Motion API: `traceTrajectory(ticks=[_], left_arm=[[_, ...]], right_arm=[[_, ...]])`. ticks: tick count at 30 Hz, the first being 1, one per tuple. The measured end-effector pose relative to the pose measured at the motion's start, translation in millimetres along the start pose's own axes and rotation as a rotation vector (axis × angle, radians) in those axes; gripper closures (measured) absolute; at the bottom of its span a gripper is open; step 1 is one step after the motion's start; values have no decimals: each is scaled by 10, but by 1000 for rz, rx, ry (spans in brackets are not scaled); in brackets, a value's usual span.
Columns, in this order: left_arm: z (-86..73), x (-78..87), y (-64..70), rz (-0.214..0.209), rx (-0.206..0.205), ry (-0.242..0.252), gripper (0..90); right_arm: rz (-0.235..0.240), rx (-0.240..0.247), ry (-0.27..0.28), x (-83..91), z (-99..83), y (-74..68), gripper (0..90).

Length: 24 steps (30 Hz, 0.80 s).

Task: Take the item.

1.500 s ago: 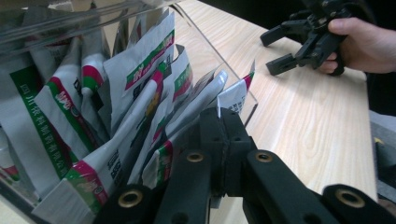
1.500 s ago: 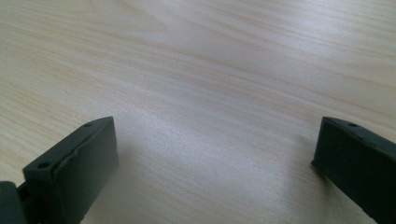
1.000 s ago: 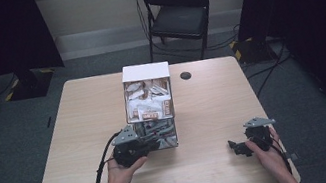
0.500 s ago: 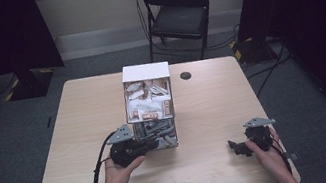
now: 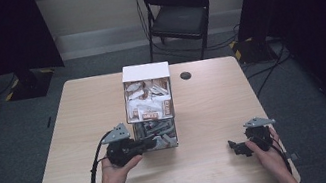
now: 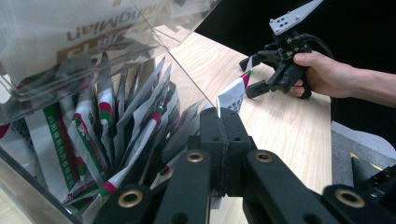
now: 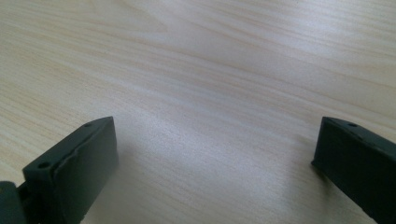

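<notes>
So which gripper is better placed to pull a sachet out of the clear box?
Left. The left gripper is shut on a sachet at the box, while the right gripper sits open over bare table.

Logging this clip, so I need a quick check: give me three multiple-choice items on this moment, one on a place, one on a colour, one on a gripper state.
1. Where is the clear plastic box of sachets?
A. at the middle of the pale wooden table
B. on the black folding chair
C. on the floor

2. What colours are the stripes on the white sachet in the left gripper?
A. blue and yellow
B. green and red
C. black only

3. How do the right gripper's jaws stand?
A. shut on a sachet
B. shut on nothing
C. wide open above bare wood

Answers:
1 A, the high view shows the box mid-table.
2 B, the left gripper view shows a green and red edge.
3 C, the right gripper view shows the jaws far apart.
</notes>
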<state>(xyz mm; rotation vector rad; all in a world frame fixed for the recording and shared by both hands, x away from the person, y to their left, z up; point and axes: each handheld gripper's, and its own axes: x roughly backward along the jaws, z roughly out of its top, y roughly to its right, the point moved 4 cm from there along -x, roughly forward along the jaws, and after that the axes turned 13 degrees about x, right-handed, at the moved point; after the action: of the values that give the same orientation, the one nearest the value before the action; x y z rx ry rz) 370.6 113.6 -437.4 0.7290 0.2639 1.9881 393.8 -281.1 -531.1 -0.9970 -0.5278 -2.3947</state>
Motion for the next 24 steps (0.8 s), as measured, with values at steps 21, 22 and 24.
traceTrajectory(ticks=[21,22,24], left_arm=[[35,216,36,-3,1,-13,900],[20,270,49,1,-3,-11,900],[15,289,50,-6,-1,-6,900]], right_arm=[[0,1,0,0,0,1,0],[0,1,0,0,0,1,0],[0,1,0,-1,0,1,0]])
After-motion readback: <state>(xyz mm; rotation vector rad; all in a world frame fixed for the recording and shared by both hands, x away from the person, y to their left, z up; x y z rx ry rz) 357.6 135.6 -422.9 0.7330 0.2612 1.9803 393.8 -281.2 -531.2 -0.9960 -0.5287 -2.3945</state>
